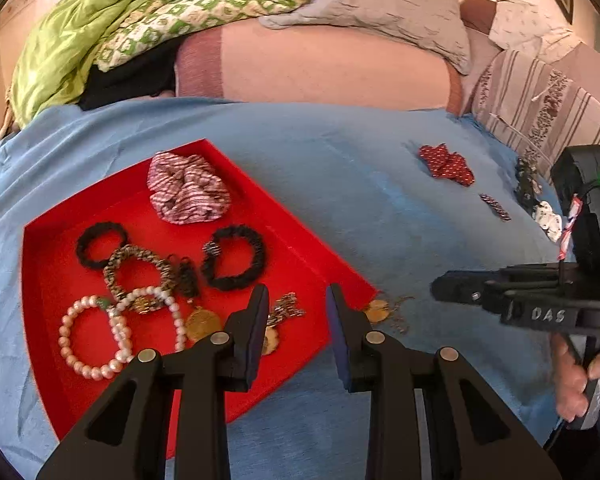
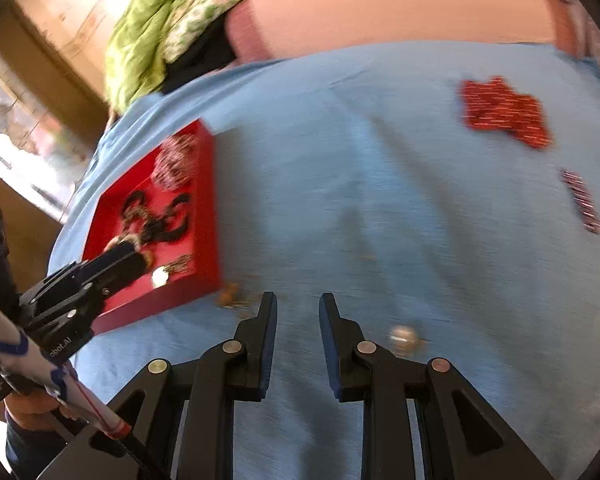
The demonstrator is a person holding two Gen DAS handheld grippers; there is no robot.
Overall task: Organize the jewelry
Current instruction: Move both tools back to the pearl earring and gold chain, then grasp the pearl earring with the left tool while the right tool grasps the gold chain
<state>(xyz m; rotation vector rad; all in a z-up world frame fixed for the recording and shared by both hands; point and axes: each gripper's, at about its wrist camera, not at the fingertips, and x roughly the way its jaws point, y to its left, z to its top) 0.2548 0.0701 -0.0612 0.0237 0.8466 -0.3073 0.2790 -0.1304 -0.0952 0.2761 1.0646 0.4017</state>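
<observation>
A red tray point(image 1: 300, 240) lies on the blue cloth and holds a striped scrunchie point(image 1: 188, 188), black and patterned hair ties point(image 1: 236, 258), pearl bracelets point(image 1: 96, 336) and gold pendants point(image 1: 202, 322). My left gripper point(image 1: 298, 320) is open and empty above the tray's near right edge. A gold pendant with chain point(image 1: 380, 312) lies on the cloth just outside the tray corner. My right gripper point(image 2: 298, 320) is open and empty over the cloth, with a gold piece point(image 2: 232, 296) ahead left and a round pendant point(image 2: 404, 336) beside its right finger. The right wrist view is blurred.
A red dotted scrunchie point(image 1: 446, 164), a small dark striped clip point(image 1: 495, 207) and dark and white pieces point(image 1: 540, 200) lie at the right. A green quilt point(image 1: 112, 28) and pillows point(image 1: 380, 4) are heaped behind. The right gripper's body point(image 1: 540, 292) shows at the left wrist view's right edge.
</observation>
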